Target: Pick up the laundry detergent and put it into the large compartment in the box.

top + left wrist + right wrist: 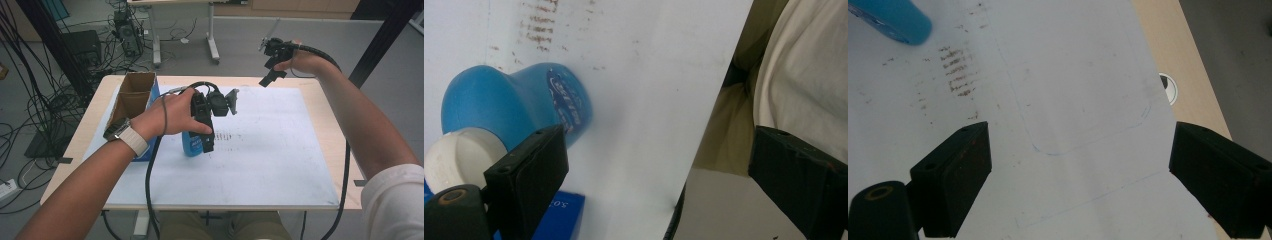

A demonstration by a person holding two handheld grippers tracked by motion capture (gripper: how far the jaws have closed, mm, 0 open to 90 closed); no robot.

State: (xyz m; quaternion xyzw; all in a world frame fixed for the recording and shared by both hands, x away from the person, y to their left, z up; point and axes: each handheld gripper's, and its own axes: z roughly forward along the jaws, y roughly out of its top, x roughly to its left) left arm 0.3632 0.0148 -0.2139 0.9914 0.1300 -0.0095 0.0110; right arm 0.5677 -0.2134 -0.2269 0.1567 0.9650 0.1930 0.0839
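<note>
A blue bottle (191, 144) with a white cap (454, 157) stands on the white sheet (270, 150), next to the blue box. My left gripper (207, 142) points down right beside it. Its jaws stand wide apart in the left gripper view (659, 150), and the bottle (514, 107) lies outside the left jaw, not between the two. My right gripper (272, 74) is held high over the far right corner of the table. It is open over bare sheet (1078, 145), with the bottle's base (895, 19) far off at the upper left.
An open cardboard box (131, 95) with a blue side (559, 210) stands at the table's left, just behind the bottle. Brown smudges (958, 75) mark the sheet. A cable hole (1168, 88) sits in the wooden tabletop at the right. Desks and cables crowd the floor beyond.
</note>
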